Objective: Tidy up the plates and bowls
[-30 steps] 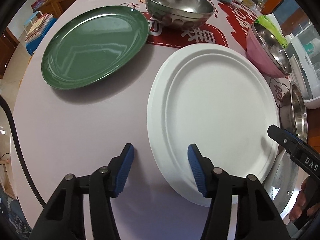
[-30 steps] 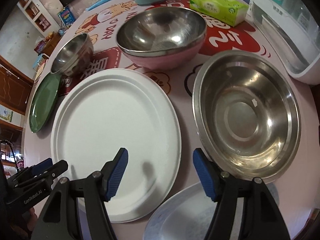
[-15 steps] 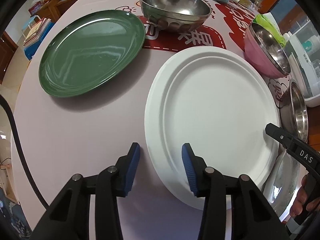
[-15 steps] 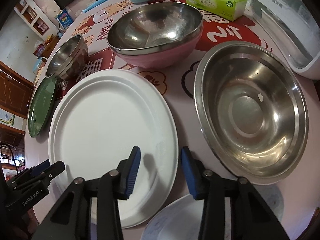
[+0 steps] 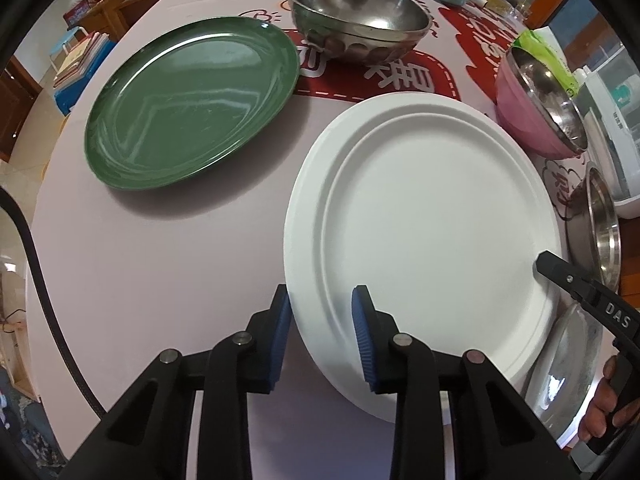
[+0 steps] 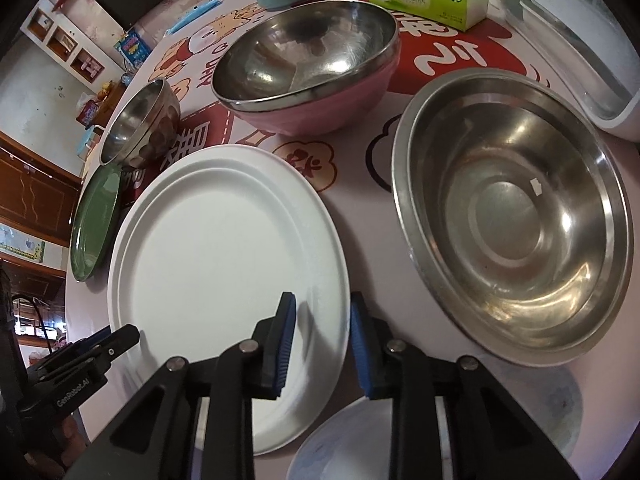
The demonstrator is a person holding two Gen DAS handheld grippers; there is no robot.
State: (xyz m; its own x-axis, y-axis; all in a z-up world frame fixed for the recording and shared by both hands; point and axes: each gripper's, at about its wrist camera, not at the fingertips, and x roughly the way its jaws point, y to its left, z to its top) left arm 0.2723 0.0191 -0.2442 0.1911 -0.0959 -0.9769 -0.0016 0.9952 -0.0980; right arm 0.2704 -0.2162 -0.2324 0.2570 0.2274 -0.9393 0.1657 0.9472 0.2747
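White plate (image 5: 432, 216): lies flat on the pink tablecloth (image 5: 160, 264), between the green plate (image 5: 192, 100) and the wide steel basin (image 6: 516, 208).

Left gripper (image 5: 322, 334): jaws have just been closing; near-left rim of the plate sits between the blue pads (image 5: 362, 336). A gap shows on both sides, so pads appear not yet pressing.

Right gripper (image 6: 322, 344): jaws have likewise just been closing, straddling the plate's near-right rim. Outer pad sits just off the edge; contact not evident. Both grippers point steeply down.

Step in hand (judgement): two-sided pinch of the white plate at opposite rim points, ahead of a lift. Next move calls for finishing both closures evenly, then raising both sides level so the plate does not tilt or slip; the thin, smooth rim could skid out of the pads. Likely destination: stacked with another plate, though I cannot tell which.

Count:
- plates: 3 — white, green, plus a pale patterned plate (image 6: 340, 440) partly tucked under the white one's near edge
- bowls: 3 — embossed steel bowl (image 5: 360, 24), pink steel-lined bowl (image 6: 312, 76), wide steel basin
- grippers: 2
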